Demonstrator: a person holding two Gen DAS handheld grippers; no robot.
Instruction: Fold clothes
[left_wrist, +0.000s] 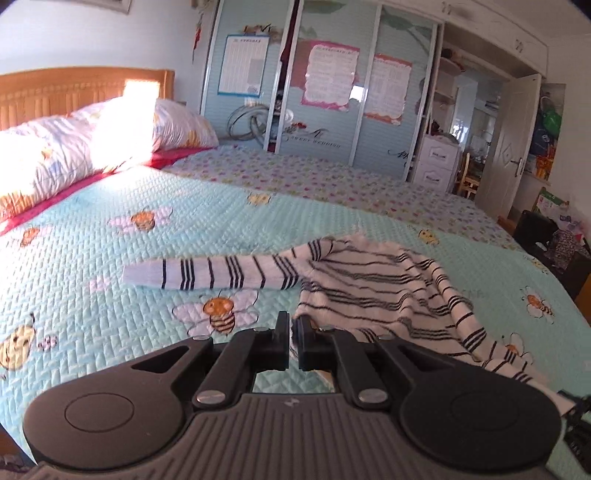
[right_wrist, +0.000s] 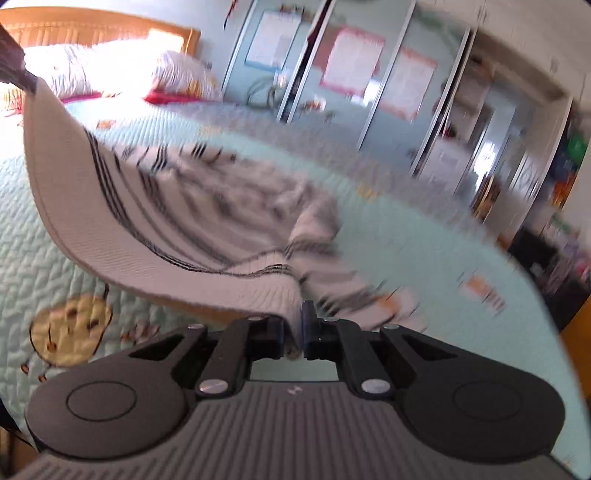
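A white sweater with thin black stripes (left_wrist: 373, 284) lies rumpled on the mint bee-print quilt (left_wrist: 110, 258). One sleeve (left_wrist: 210, 275) stretches flat to the left. My left gripper (left_wrist: 293, 325) is shut on the sweater's near hem corner. In the blurred right wrist view my right gripper (right_wrist: 299, 314) is shut on another part of the same hem (right_wrist: 122, 236). The ribbed edge runs taut from there up to the left, where the tip of the other gripper (right_wrist: 18, 70) holds it. The sweater's body (right_wrist: 236, 199) sags between, lifted off the quilt.
Pillows (left_wrist: 85, 144) and a wooden headboard (left_wrist: 74, 88) lie at the bed's far left. A sliding-door wardrobe with posters (left_wrist: 317, 92) stands beyond the bed. An open door (left_wrist: 513, 147), white drawers (left_wrist: 436, 162) and dark clutter (left_wrist: 554, 243) are on the right.
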